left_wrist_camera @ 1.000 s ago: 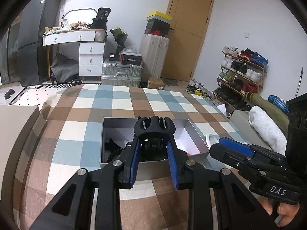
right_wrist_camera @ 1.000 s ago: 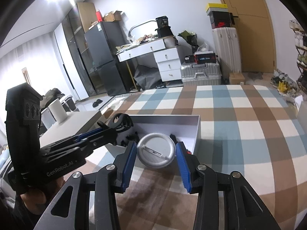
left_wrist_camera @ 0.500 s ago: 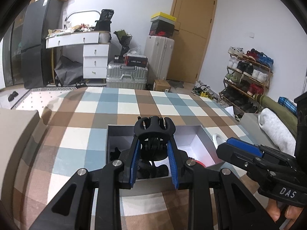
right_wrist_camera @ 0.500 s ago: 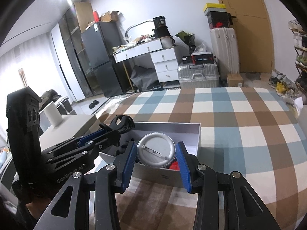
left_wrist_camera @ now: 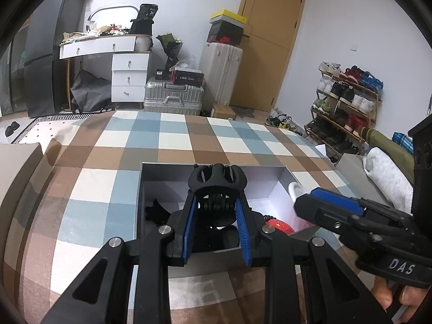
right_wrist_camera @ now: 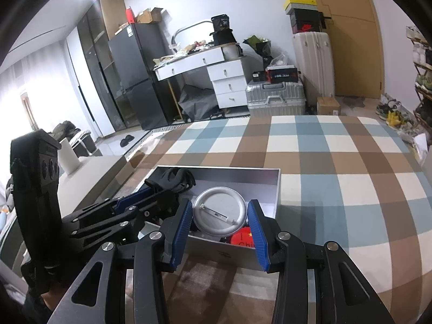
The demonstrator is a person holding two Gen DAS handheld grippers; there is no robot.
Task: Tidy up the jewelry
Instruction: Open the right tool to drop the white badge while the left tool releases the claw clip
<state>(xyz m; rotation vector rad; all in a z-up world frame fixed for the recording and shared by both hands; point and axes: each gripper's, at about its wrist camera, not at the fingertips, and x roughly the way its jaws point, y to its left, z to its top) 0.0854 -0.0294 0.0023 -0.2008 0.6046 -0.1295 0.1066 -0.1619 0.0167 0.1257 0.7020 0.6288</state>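
Left tongs (left_wrist_camera: 216,210) clamping hair claw (left_wrist_camera: 217,181), probably.

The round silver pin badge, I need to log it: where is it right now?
In the right wrist view the silver pin badge is clamped between the right gripper's blue pads, pin side facing the camera, over the near right part of the open white box, just above a red badge.

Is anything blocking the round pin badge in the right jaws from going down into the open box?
Nothing visible blocks it. The right gripper holds the silver pin badge over the box, which has no lid. A red badge already lies beneath, and the left gripper with its black hair claw hangs alongside.
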